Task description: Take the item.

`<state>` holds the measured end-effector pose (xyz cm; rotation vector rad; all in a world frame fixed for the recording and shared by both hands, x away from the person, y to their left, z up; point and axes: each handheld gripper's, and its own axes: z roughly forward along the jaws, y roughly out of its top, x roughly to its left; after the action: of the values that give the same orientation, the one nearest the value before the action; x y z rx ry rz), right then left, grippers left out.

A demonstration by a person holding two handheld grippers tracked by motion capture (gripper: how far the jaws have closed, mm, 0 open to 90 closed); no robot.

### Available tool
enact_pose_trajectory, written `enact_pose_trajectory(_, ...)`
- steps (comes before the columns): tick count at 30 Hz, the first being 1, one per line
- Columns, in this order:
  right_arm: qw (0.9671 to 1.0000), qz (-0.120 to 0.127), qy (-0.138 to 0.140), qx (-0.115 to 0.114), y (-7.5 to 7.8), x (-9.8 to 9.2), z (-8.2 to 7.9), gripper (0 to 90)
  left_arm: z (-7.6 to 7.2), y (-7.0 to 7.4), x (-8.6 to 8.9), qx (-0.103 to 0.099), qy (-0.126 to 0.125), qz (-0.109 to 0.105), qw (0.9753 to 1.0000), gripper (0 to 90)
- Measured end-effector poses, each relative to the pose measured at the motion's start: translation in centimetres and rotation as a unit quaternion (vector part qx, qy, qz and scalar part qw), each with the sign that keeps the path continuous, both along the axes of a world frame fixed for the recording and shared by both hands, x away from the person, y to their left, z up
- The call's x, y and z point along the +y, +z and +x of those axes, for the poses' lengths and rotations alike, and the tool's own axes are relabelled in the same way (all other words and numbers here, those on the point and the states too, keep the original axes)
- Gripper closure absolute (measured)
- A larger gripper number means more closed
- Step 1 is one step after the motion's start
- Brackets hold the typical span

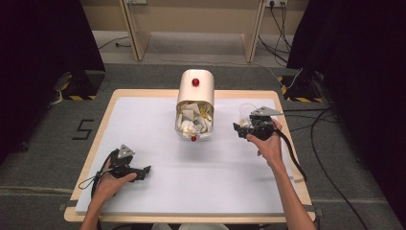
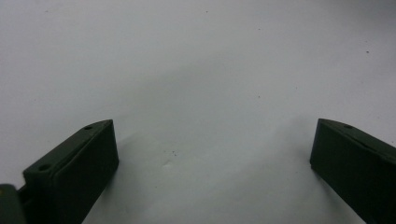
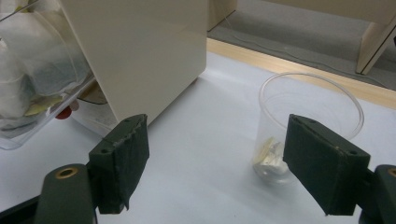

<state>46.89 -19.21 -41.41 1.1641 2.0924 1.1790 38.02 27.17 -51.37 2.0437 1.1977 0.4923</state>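
A: Our right gripper (image 3: pixel 215 163) has its jaws spread wide around nothing; the clear cup (image 3: pixel 308 126) stands at two o'clock, just beyond them. Our left gripper (image 2: pixel 212 163), jaws likewise spread, rests over bare white table (image 2: pixel 196 60).

B: The cream dispenser (image 3: pixel 140 51) sits at eleven. If we swing left, we'd likely clip it; closing off-centre could tip that light cup.

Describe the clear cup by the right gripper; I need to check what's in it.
The clear cup looks like thin transparent plastic. It stands upright and open-topped on the white table surface, right of the cream dispenser in the right gripper view. One small pale packet-like item lies at its bottom. The right gripper is open; whether a jaw touches it is unclear.
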Motion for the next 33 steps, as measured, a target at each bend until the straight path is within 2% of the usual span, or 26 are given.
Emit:
enact_pose_trajectory(18,0.9996,-0.020,0.018,0.000,-1.1,1.0,-1.7,23.2,0.0,0.0,0.0,0.000,0.000,0.000,1.0000,0.0)
enact_pose_trajectory(24,0.9996,-0.023,0.015,0.011,-2.0,0.7,-1.9,22.5,0.0,0.0,0.0,0.000,0.000,0.000,1.0000,0.0)
enact_pose_trajectory(33,0.9995,-0.015,0.015,0.022,-2.9,0.4,-2.7,21.7,0.0,0.0,0.0,0.000,0.000,0.000,1.0000,0.0)
